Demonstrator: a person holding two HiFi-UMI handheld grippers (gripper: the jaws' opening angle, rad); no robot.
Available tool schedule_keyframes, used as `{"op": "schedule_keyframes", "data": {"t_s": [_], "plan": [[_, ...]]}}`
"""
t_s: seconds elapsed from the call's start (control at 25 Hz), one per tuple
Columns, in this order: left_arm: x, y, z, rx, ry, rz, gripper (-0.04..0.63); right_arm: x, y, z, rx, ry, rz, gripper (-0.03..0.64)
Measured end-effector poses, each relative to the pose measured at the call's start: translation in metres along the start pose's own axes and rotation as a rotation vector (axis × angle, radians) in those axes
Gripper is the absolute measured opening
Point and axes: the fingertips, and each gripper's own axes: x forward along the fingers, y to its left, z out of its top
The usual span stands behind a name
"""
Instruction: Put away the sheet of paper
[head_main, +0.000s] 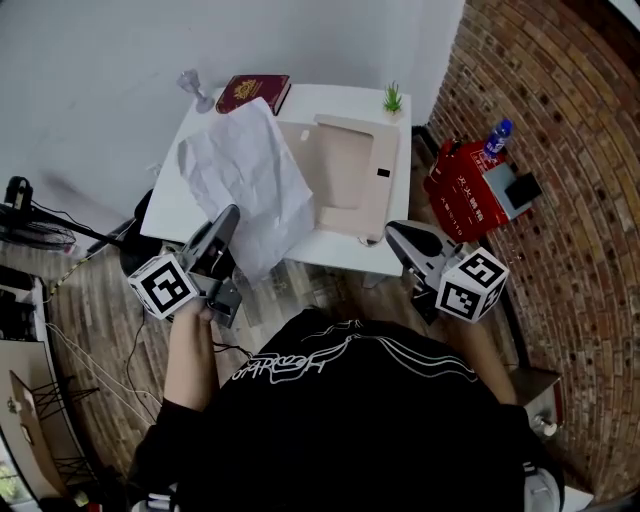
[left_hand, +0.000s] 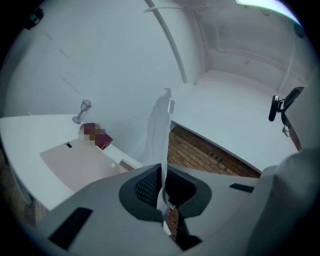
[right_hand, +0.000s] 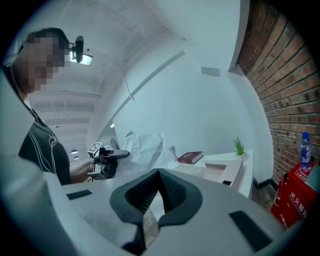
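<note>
The left gripper (left_hand: 161, 172) has its fingers pinched on the lower edge of the crumpled sheet of paper (head_main: 245, 175), which stands up ahead of them, clear above the white table (head_main: 335, 100). The right gripper (right_hand: 159, 175) has its fingers pressed together on nothing. This looks like the carrying step. Next, likely, the sheet goes down into the beige folder (head_main: 345, 165) ahead of both sets of fingertips.

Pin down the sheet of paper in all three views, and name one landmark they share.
Head view: the sheet of paper is upper left of centre, crumpled, its lower edge pinched by the left gripper.
Left gripper view: centre, seen edge-on, rising from between the shut jaws.
Right gripper view: left of centre, just right of the left gripper.
Shared landmark: the red book.
</note>
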Motion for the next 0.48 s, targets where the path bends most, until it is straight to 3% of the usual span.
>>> {"op": "schedule_keyframes", "data": {"t_s": [0.24,0.48], "plan": [[0.018,0.016,0.041,0.011,-0.025,-0.029,0.032,0.007,-0.011,0.011,-0.010,-0.015,-0.053,0.000],[0.047,0.047,0.063,0.009,0.023,-0.042,0.032,0.028,-0.024,0.020,0.013,-0.027,-0.114,0.000]]}}
